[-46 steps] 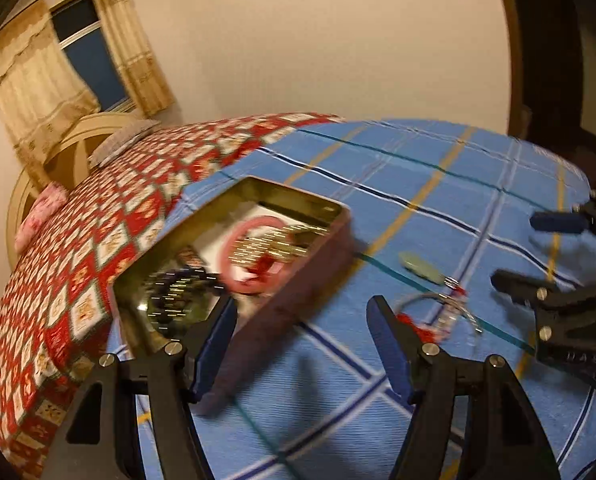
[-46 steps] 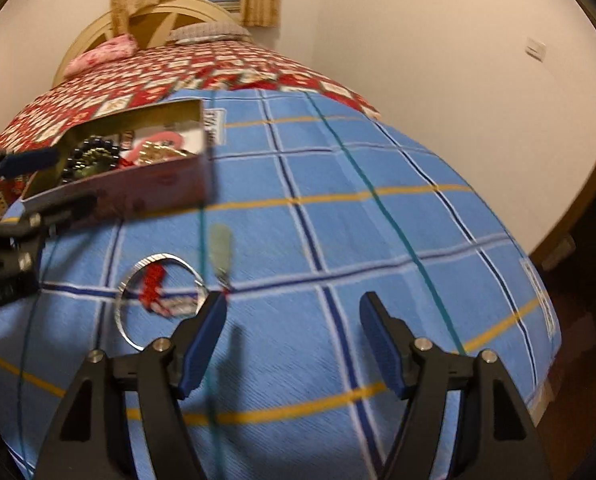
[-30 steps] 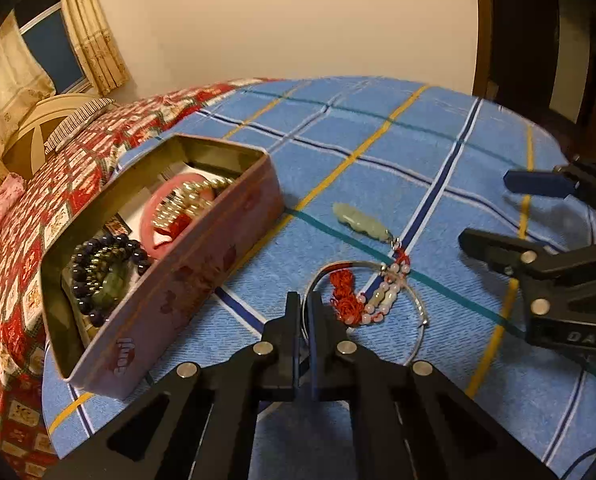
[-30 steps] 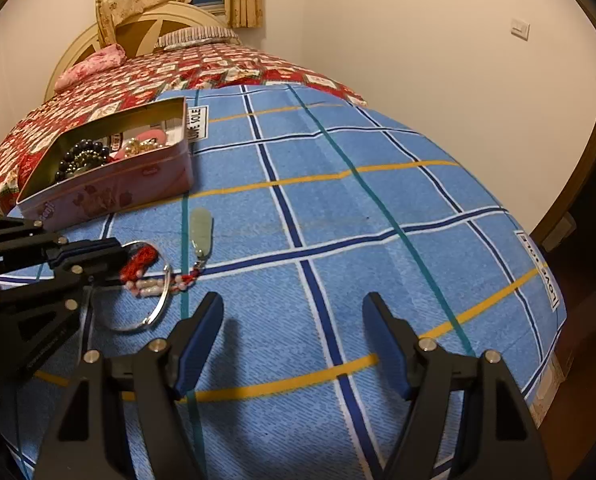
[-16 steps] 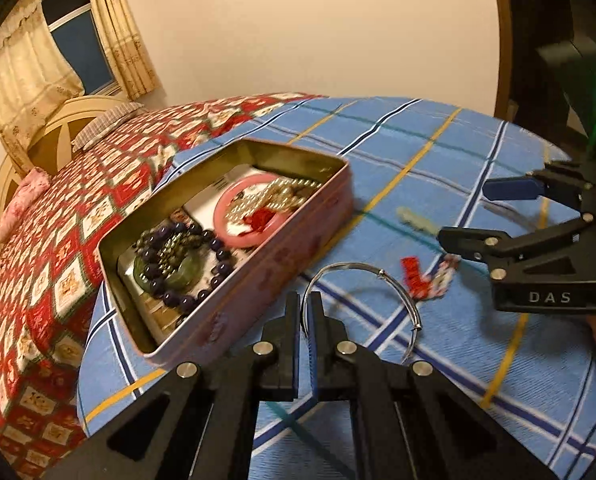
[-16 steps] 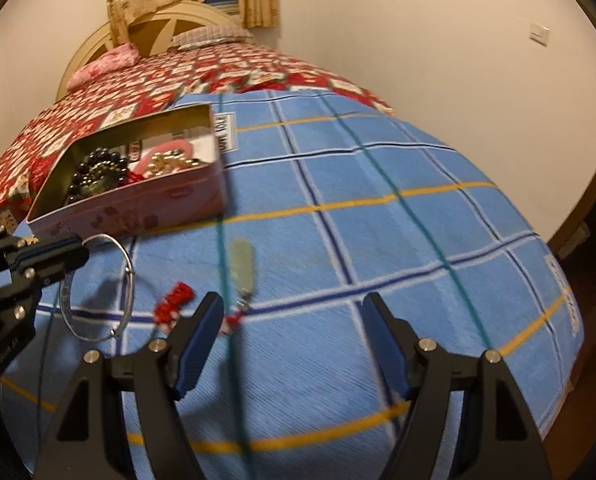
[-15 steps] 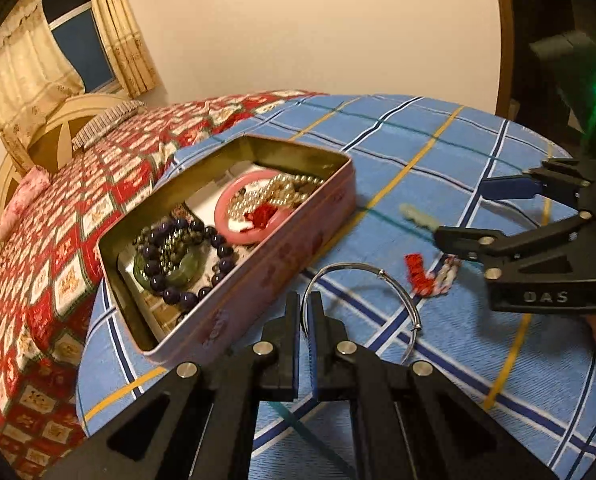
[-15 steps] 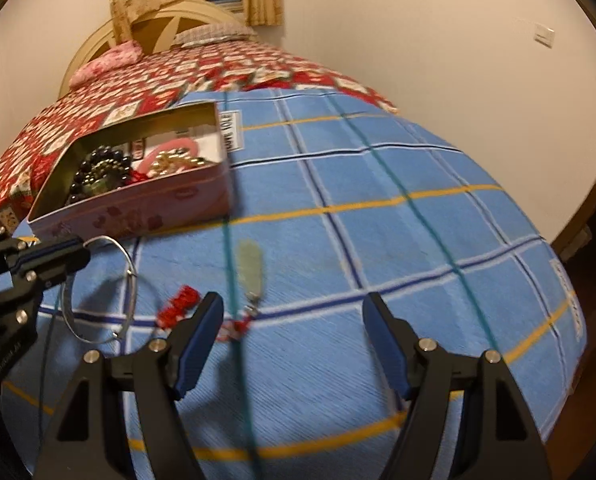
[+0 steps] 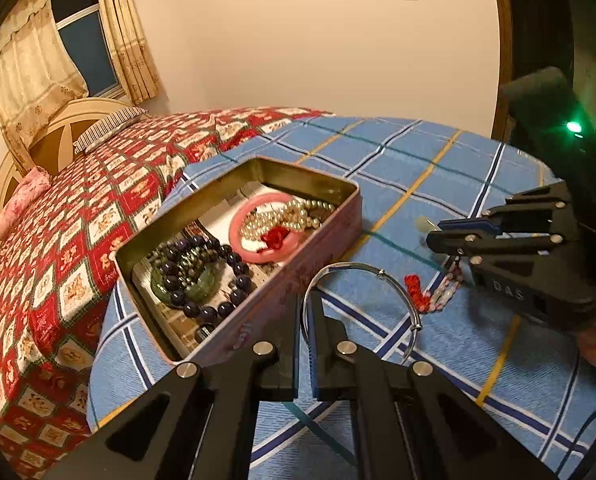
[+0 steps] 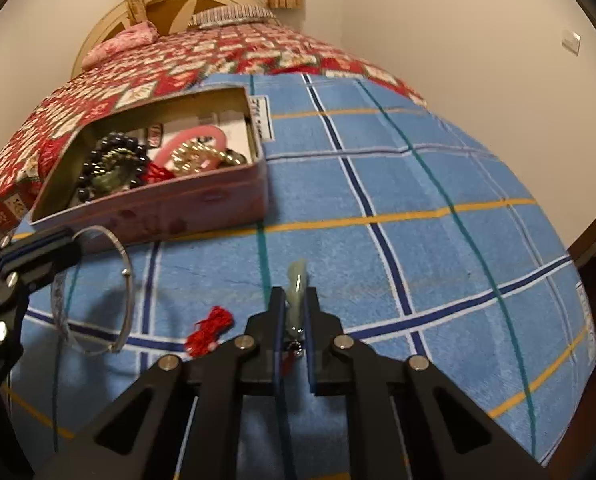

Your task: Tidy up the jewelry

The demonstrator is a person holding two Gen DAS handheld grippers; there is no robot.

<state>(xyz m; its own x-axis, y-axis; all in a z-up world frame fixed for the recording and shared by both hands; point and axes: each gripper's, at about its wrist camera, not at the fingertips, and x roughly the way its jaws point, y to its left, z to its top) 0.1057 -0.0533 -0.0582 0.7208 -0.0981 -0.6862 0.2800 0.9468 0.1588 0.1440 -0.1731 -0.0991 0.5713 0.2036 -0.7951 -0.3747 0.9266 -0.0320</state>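
Observation:
My left gripper (image 9: 305,304) is shut on a thin silver bangle (image 9: 394,284) and holds it above the blue checked cloth, just right of the pink tin (image 9: 330,236); the bangle also shows in the right wrist view (image 10: 128,280). The tin (image 10: 202,200) holds a dark bead bracelet (image 9: 202,272), a pink bangle (image 9: 254,252) and pearls (image 9: 286,220). My right gripper (image 10: 295,300) is shut on a pale green jade pendant (image 10: 298,276) whose red tassel (image 10: 210,330) and bead string (image 9: 442,292) trail on the cloth.
The blue checked cloth (image 10: 418,220) covers the bed's foot and drops off at right and front. A red patterned quilt (image 9: 78,220) and pillows lie beyond the tin. A wall and a dark doorway (image 9: 538,40) stand at the right.
My right gripper has moved in and closed on the jade pendant. My left gripper keeps the silver bangle lifted beside the tin, drawn a little nearer to it.

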